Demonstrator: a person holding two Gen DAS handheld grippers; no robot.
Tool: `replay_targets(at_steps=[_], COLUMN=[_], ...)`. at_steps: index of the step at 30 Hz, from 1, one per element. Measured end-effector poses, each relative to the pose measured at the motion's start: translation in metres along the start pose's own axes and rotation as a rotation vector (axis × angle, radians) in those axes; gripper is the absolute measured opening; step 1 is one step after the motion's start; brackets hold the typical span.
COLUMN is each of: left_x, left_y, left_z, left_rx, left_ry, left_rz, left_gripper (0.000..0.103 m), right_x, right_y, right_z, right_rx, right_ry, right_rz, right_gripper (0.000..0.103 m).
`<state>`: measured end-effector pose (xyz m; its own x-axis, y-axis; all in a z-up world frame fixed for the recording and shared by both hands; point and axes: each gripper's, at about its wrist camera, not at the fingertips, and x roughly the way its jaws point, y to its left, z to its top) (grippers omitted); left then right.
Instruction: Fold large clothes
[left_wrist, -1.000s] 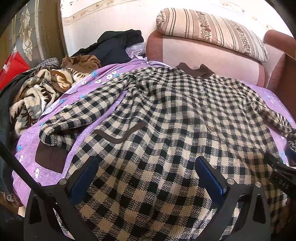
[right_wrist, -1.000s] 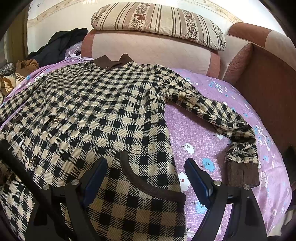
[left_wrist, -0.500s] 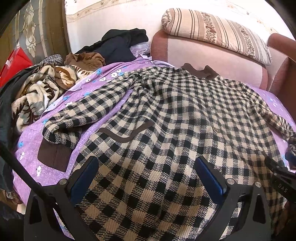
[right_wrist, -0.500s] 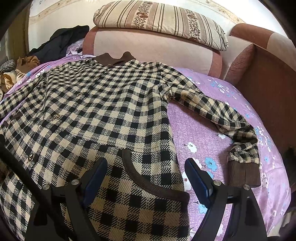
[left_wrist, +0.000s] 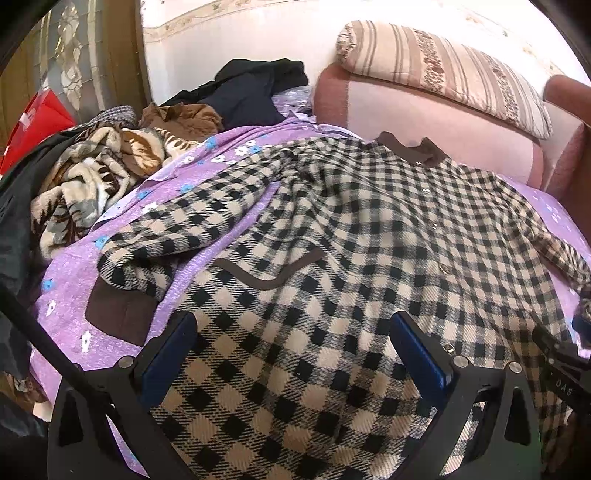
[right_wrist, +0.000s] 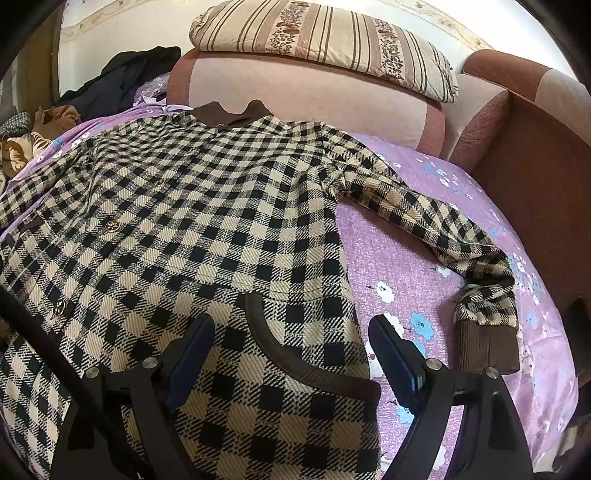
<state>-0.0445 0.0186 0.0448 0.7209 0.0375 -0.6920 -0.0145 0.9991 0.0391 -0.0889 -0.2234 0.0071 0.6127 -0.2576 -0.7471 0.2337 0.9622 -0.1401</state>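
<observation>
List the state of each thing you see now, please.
Checked coat: spread flat, buttoned, not folded.
Right sleeve: stretched out sideways.
Left sleeve: bent, lying beside the body.
Left claw: open, empty.
Right claw: open, empty.
Clothes pile: crumpled, unfolded.
</observation>
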Motion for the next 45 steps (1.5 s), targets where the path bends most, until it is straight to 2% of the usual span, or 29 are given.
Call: replay_targets(at_steps=[13, 17, 20, 25, 30, 32, 34, 35, 36, 37, 38, 39, 41, 45], left_x=[0.006, 0.005, 0.004, 0.011, 0.035, 0.049, 0.066, 0.071, 0.077, 0.082, 0.085, 0.084, 0.083, 0.071], left_y=[0.024, 0.051, 0.086, 0.153, 0.188, 0.193, 0.195, 0.194, 0.191, 0.188, 0.183, 0.179, 0.177, 0.186], left_z=[0.005, 0.016, 0.025, 0.031, 0.038, 0.039, 0.039, 0.039, 0.039, 0.04, 0.043, 0.05, 0.063, 0.101], left_rx=[-0.068, -0.135, -0.223, -0.419, -0.491, -0.502, -0.526, -0.534, -0.535, -0.522, -0.486, -0.432, -0.364, -0.221], left_ry=[0.01, -0.012, -0.023, 0.022, 0.085, 0.12, 0.16, 0.174, 0.196, 0.226, 0.245, 0.241, 0.237, 0.138], left_rz=[0.041, 0.086, 0.141, 0.175, 0.188, 0.16, 0.095, 0.064, 0.019, -0.006, 0.027, 0.062, 0.104, 0.32], left_gripper=[0.103, 0.103, 0.103, 0.103, 0.103, 0.103, 0.101, 0.087, 0.057, 0.042, 0.019, 0.012, 0.011, 0.011], right_x=[0.0, -0.001, -0.002, -0.001, -0.002, -0.001, -0.001, -0.001, 0.0, 0.0, 0.0, 0.001, 0.002, 0.006], right_y=[0.004, 0.004, 0.002, 0.002, 0.006, 0.006, 0.006, 0.006, 0.006, 0.006, 0.006, 0.005, 0.004, 0.004], right_z=[-0.001, -0.001, 0.0, 0.001, 0.0, -0.001, -0.001, -0.002, -0.002, -0.002, -0.002, -0.002, -0.002, -0.002], right_rx=[-0.026, -0.026, -0.018, -0.012, -0.02, -0.022, -0.022, -0.021, -0.021, -0.021, -0.021, -0.02, -0.016, -0.012], right_ry=[-0.003, -0.004, -0.004, 0.0, 0.0, 0.001, 0.003, 0.003, 0.003, 0.004, 0.006, 0.007, 0.012, 0.019], right_rz=[-0.011, -0.005, 0.001, 0.012, 0.017, 0.016, 0.015, 0.015, 0.015, 0.016, 0.016, 0.016, 0.019, 0.021], right_gripper=[0.089, 0.089, 0.089, 0.089, 0.089, 0.089, 0.089, 0.089, 0.089, 0.089, 0.089, 0.089, 0.089, 0.089])
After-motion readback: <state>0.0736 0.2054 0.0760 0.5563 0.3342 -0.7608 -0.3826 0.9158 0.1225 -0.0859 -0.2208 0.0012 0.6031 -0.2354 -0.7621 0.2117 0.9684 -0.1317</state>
